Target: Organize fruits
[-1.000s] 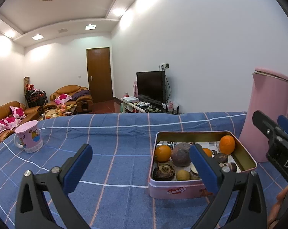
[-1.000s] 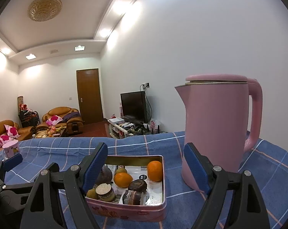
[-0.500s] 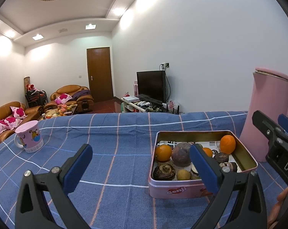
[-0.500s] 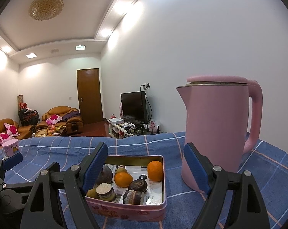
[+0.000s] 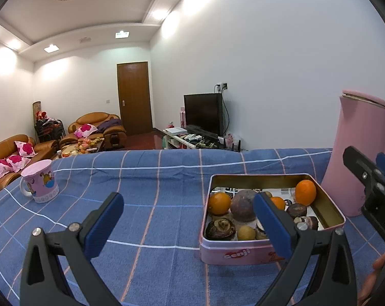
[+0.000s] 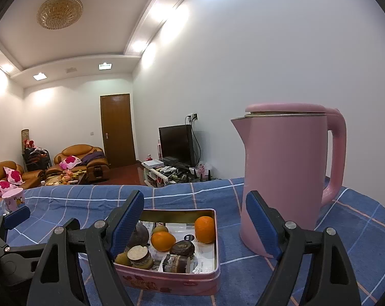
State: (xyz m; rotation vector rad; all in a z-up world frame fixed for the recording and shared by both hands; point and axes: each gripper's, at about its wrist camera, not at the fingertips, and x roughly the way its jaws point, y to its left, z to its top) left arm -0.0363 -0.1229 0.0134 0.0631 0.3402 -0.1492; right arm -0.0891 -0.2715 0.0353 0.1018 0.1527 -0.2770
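Observation:
A pink tin [image 5: 330, 207] [image 6: 216, 267] sits on the blue checked cloth and holds several fruits: oranges [image 5: 219, 203] [image 6: 204, 229], a dark purple round fruit [image 5: 243, 205], brown passion fruits [image 5: 220, 228] [image 6: 182, 248] and a small yellow one [image 5: 246, 232]. My left gripper [image 5: 188, 214] is open and empty, low over the cloth just left of the tin. My right gripper [image 6: 195, 214] is open and empty, above the tin's near side; its fingers [image 5: 365, 173] also show at the right edge of the left wrist view.
A tall pink kettle [image 6: 286, 176] [image 5: 360, 153] stands right of the tin. A pink mug [image 5: 39, 181] [image 6: 13, 200] stands at the far left of the table. Sofas, a door and a TV lie beyond the table's far edge.
Both views have barely shifted; the tin and fruits stay put and both grippers stay open.

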